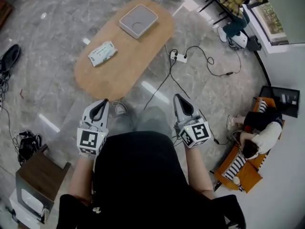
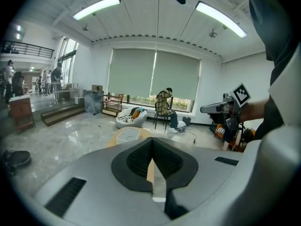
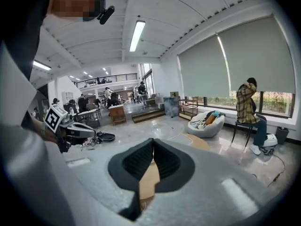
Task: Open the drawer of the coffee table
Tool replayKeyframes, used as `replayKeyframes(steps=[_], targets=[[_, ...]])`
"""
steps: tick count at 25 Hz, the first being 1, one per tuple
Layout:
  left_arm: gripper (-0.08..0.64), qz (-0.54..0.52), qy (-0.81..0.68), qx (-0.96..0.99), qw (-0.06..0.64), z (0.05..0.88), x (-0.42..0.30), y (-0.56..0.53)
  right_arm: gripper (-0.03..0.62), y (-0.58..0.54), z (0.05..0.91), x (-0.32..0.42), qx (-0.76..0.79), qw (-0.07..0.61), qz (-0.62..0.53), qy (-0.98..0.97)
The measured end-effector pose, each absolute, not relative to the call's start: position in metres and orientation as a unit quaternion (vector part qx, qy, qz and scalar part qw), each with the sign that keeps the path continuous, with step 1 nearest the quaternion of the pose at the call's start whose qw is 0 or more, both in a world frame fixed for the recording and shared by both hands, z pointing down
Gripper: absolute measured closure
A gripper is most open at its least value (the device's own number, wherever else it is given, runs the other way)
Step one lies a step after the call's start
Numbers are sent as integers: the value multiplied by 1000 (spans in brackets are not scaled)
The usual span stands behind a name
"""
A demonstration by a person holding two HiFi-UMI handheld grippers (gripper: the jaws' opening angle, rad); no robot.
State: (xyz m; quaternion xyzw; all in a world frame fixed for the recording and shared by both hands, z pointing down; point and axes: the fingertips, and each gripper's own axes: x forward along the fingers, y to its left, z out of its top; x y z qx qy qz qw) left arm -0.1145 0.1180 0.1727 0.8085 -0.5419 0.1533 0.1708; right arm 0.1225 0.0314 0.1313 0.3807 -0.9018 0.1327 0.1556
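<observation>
An oval wooden coffee table (image 1: 119, 66) stands on the marble floor ahead of me; no drawer shows in any view. My left gripper (image 1: 102, 102) hovers just short of the table's near end, jaws shut with nothing between them. My right gripper (image 1: 179, 99) is held to the right of that end, above the floor, also shut and empty. In the left gripper view the tabletop (image 2: 121, 137) appears beyond the closed jaws (image 2: 151, 143), and the right gripper (image 2: 214, 108) shows at the right. The right gripper view has the table (image 3: 202, 142) past its closed jaws (image 3: 153, 144).
On the tabletop lie a square grey-white box (image 1: 138, 20) and a pack of wipes (image 1: 102, 53). A power strip (image 1: 179, 57) with cables trails over the floor right of the table. A dark side table (image 1: 40, 173) stands at my left; people sit at the right.
</observation>
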Motion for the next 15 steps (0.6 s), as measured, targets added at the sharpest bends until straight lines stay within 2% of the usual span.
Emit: replayKeyframes(steps=[15], targets=[[545, 178, -647, 712, 206, 202, -86, 106, 592, -53, 174, 136, 241, 213, 122, -939]])
